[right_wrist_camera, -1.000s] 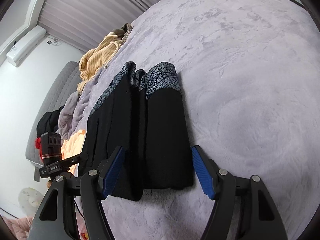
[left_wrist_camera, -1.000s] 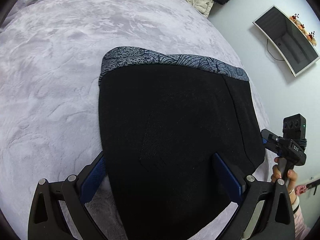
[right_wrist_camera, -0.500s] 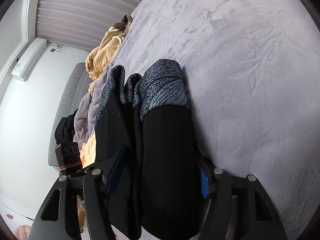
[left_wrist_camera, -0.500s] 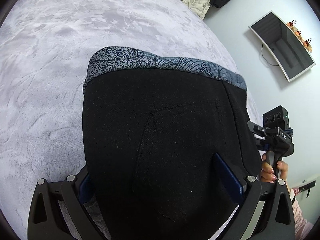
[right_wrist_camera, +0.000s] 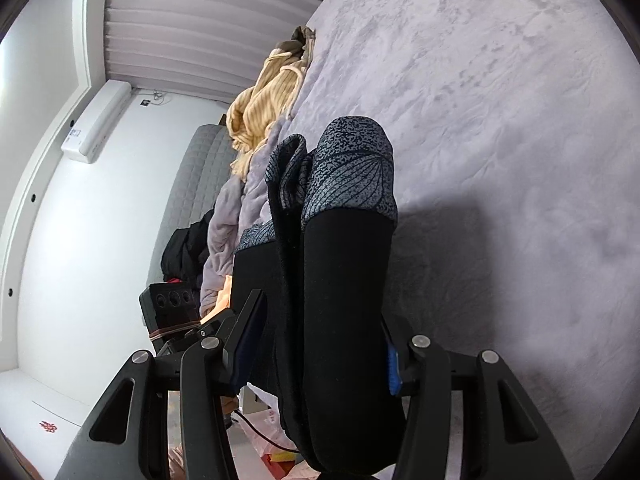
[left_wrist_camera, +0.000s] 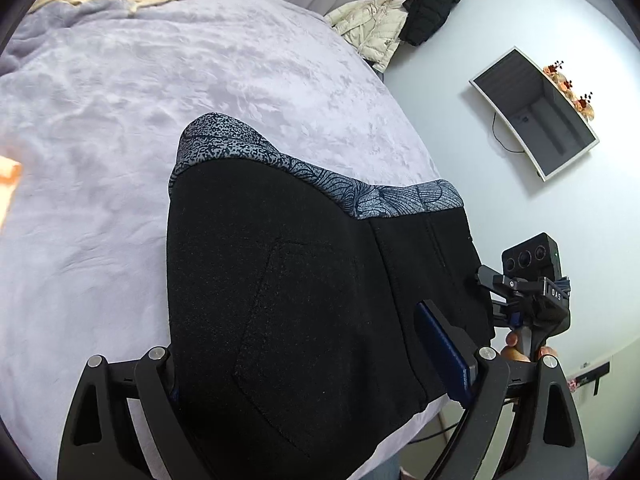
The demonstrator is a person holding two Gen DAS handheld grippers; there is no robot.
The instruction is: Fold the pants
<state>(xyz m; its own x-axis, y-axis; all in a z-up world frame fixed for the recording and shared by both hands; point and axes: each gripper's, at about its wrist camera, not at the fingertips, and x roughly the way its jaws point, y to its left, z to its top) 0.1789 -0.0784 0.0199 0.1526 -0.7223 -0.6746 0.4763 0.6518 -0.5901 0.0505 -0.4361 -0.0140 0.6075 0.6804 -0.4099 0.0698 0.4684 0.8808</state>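
Note:
The folded black pants (left_wrist_camera: 304,280) with a grey patterned waistband (left_wrist_camera: 224,148) hang just above the lilac bed (left_wrist_camera: 120,100). My left gripper (left_wrist_camera: 296,340) has the stack across its jaws, which are closing. Its left finger is hidden under the cloth and its right blue pad (left_wrist_camera: 440,344) lies against the fabric. In the right wrist view the pants (right_wrist_camera: 344,280) stand edge-on, layers showing at the waistband (right_wrist_camera: 352,160). My right gripper (right_wrist_camera: 320,320) is closing on that end from both sides. A shadow falls on the bed (right_wrist_camera: 500,100) beneath.
A yellow striped garment (right_wrist_camera: 260,108) and a lilac blanket (right_wrist_camera: 232,220) lie at the bed's far end. Jackets (left_wrist_camera: 376,24) hang by the wall beside a monitor (left_wrist_camera: 536,112). The bed edge runs right under the pants (left_wrist_camera: 432,412). A hand (left_wrist_camera: 516,348) grips the right device.
Both grippers have closed in around the pants. The stack has come up off the bed with them, and more of the room and walls shows in both views.

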